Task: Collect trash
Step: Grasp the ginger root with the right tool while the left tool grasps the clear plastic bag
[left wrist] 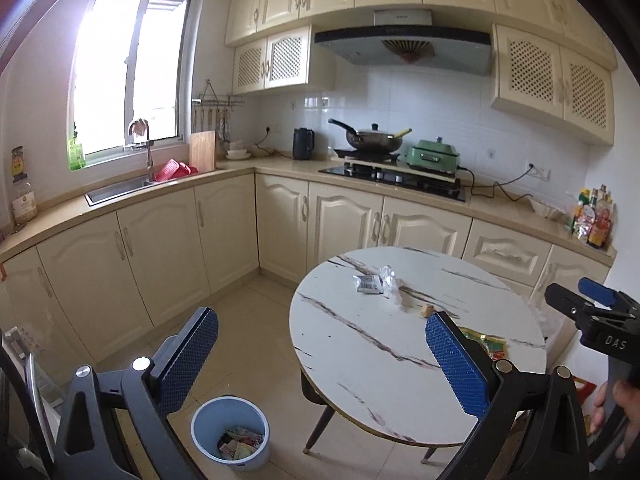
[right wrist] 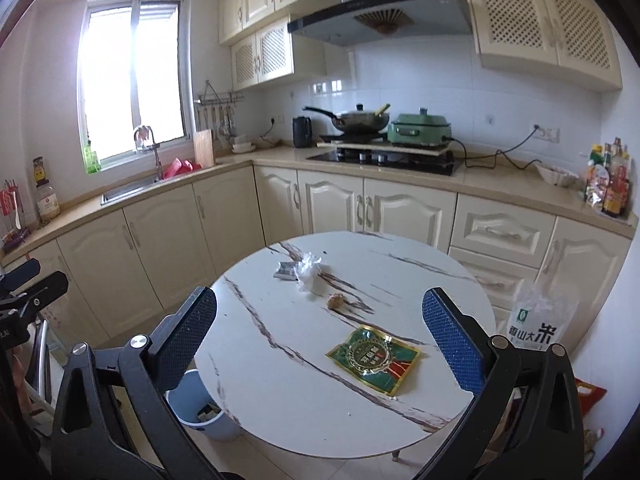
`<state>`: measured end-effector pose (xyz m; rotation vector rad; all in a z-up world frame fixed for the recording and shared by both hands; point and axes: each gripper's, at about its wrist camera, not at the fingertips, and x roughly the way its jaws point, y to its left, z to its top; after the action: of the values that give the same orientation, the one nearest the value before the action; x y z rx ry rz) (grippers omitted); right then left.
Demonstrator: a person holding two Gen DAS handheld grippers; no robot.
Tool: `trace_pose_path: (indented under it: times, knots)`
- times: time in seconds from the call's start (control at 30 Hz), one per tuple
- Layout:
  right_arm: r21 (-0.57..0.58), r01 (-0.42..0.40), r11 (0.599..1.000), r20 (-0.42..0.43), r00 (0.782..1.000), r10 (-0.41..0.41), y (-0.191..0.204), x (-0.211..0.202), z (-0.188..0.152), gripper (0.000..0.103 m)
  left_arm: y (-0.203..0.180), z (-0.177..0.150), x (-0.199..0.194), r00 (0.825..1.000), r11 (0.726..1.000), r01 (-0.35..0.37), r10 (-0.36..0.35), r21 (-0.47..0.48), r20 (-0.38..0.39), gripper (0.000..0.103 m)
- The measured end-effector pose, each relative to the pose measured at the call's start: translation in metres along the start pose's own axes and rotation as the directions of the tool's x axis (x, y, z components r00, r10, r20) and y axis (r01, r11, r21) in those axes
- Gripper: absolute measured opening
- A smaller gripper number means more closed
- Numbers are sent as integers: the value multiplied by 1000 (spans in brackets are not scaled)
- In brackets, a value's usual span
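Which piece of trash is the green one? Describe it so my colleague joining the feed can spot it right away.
Find the round white marble-look table in the middle of the kitchen. On its near right part lies the green packet, flat, with a gold edge and a red corner. The other litter sits farther back: a crumpled clear wrapper, a small grey packet and a brown scrap.

Daylight is thrown from the blown-out window (left wrist: pixel 128 76) at far left — edges are bent and vignetted.

Both grippers (left wrist: pixel 320 360) (right wrist: pixel 320 340) have black frames, silver screws and blue textured pads; one seemingly marked "DAS".
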<state>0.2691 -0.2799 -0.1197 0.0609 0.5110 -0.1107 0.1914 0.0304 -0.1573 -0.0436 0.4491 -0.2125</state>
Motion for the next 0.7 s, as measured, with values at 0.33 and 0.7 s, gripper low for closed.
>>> trace_pose_path:
  times: [0.33, 0.7]
  knots:
    - [9, -19, 1000, -311, 950, 20, -30, 179, -19, 103, -4, 74, 157, 986, 999, 27, -22, 29, -167, 102]
    - [-24, -40, 999, -474, 880, 24, -45, 300, -41, 79, -9, 107, 299, 962, 998, 60, -48, 37, -269, 102]
